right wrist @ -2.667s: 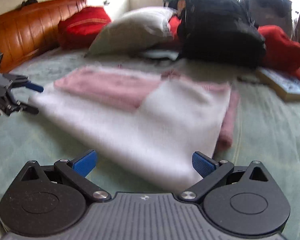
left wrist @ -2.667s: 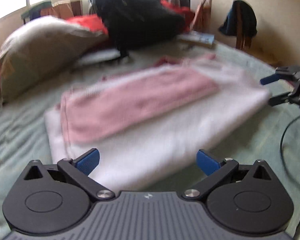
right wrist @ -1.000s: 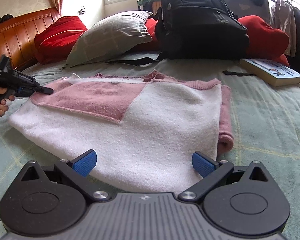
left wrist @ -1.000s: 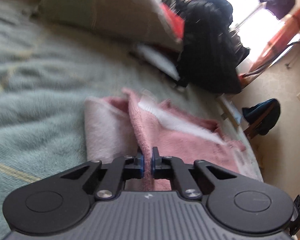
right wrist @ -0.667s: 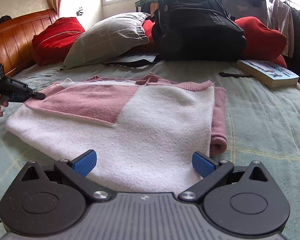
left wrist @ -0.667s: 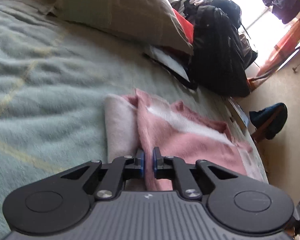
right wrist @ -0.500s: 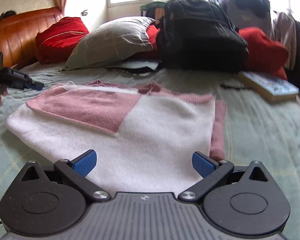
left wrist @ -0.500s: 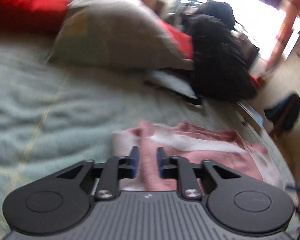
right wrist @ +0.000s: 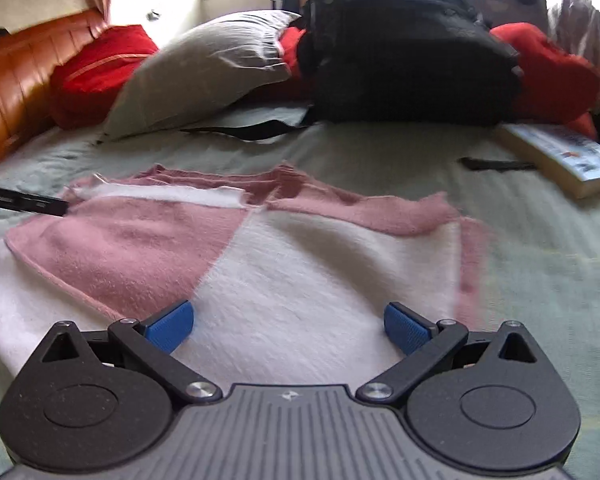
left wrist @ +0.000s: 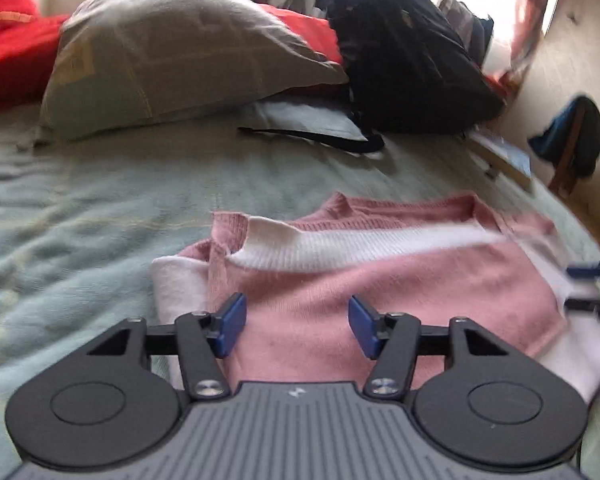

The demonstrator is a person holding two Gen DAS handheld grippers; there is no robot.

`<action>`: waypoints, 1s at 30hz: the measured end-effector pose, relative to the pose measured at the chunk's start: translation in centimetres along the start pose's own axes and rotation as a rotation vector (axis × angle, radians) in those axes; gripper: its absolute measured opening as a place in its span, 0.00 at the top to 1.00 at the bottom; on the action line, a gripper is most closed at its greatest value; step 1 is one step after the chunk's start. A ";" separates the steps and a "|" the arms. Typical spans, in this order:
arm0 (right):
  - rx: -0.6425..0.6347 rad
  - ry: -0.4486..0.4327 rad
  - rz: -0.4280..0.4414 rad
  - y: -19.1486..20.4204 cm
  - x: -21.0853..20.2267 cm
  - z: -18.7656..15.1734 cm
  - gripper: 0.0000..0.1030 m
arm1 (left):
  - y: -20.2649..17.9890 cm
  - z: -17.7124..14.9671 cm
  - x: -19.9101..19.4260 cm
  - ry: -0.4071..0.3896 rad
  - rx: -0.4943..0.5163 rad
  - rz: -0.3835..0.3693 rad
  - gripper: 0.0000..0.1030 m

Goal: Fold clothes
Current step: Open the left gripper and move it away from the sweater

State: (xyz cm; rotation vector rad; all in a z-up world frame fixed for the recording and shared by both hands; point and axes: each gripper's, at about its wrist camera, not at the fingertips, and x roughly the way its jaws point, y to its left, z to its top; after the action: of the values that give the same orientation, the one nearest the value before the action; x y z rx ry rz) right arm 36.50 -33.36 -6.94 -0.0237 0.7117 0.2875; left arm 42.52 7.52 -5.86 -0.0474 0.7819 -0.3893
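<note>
A pink and white knitted sweater [left wrist: 380, 280] [right wrist: 300, 276] lies folded flat on the green bedspread [left wrist: 80, 216]. My left gripper [left wrist: 296, 326] hovers over the sweater's near pink edge; its jaws are opening and nothing is pinched between the blue pads. My right gripper [right wrist: 288, 326] stands wide open just above the white part of the sweater, holding nothing. In the right wrist view the left gripper [right wrist: 56, 205] shows as a dark tip at the sweater's far left corner. In the left wrist view the right gripper [left wrist: 588, 288] appears blurred at the right edge.
A grey pillow [left wrist: 180, 52], red cushions [right wrist: 100, 68] and a black backpack [right wrist: 404, 48] line the far side of the bed. A book [right wrist: 568, 160] lies at the right. A wooden headboard [right wrist: 8, 80] runs along the left.
My left gripper, shut on the pink sleeve edge a second ago, has let it go, opened, rolled level and drawn back a little. The right gripper has shifted closer over the sweater.
</note>
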 end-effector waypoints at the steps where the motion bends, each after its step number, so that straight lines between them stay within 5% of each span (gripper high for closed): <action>1: -0.012 -0.005 -0.015 0.3 -0.8 -0.1 0.00 | -1.1 -0.4 -0.9 -0.005 0.056 -0.003 0.38; 7: -0.122 -0.024 0.079 4.2 -4.4 -2.4 0.00 | -6.5 -4.6 -4.7 0.018 0.345 -0.066 0.27; 10: -0.119 0.029 0.064 4.5 -4.8 -4.7 0.00 | -5.7 -7.3 -5.2 0.079 0.291 -0.047 0.27; 14: -0.091 0.039 0.038 2.8 -7.1 -7.6 0.00 | -3.5 -8.8 -8.0 0.053 0.153 -0.079 0.27; 16: -0.070 0.024 0.046 2.7 -8.8 -7.4 0.00 | -4.1 -8.4 -8.9 0.058 0.173 -0.029 0.23; 19: -0.094 -0.005 0.050 3.8 -9.8 -6.2 0.00 | -6.1 -7.9 -9.7 0.026 0.228 -0.049 0.21; 21: -0.154 -0.029 0.044 5.1 -10.0 -5.5 0.00 | -8.1 -7.9 -9.7 0.011 0.305 -0.047 0.16; 27: -0.461 0.042 -0.117 9.3 -7.8 -6.0 0.00 | -14.7 -11.0 -7.6 0.054 0.747 0.125 0.15; 30: -0.570 0.072 -0.216 9.1 -7.5 -7.4 0.00 | -14.7 -12.6 -7.2 0.048 0.838 0.207 0.14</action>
State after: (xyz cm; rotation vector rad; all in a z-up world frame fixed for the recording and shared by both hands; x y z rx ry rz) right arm 23.92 -27.35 -6.99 -0.6514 0.6734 0.2746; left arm 24.38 -2.29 -7.20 0.8226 0.6135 -0.4961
